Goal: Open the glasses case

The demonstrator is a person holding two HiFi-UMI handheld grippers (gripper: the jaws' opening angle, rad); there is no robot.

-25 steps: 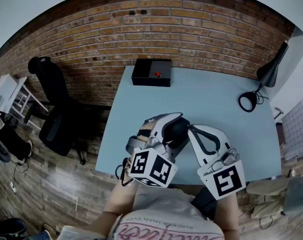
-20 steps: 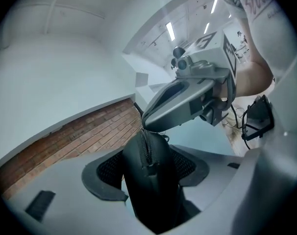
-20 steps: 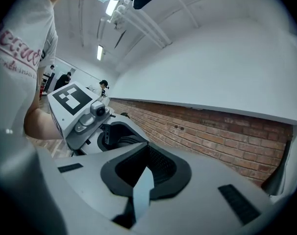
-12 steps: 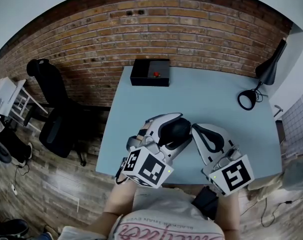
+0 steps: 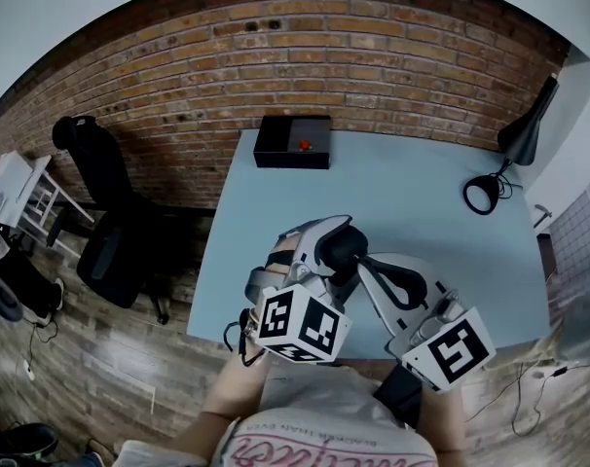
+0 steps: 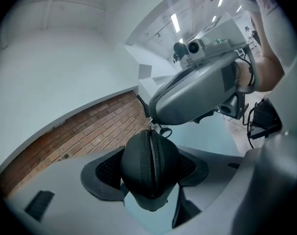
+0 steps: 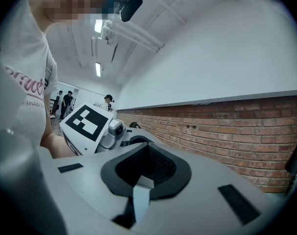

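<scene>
Left gripper view: left gripper (image 6: pixel 149 171) clamps rounded zippered glasses case (image 6: pixel 149 155); right gripper (image 7: pixel 144 173) closed.

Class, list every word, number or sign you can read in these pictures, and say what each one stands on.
Shirt: pink script print, too blurred and cut off to read.
Marker cubes: black-and-white square patterns only, no letters.
No other text shows.
</scene>
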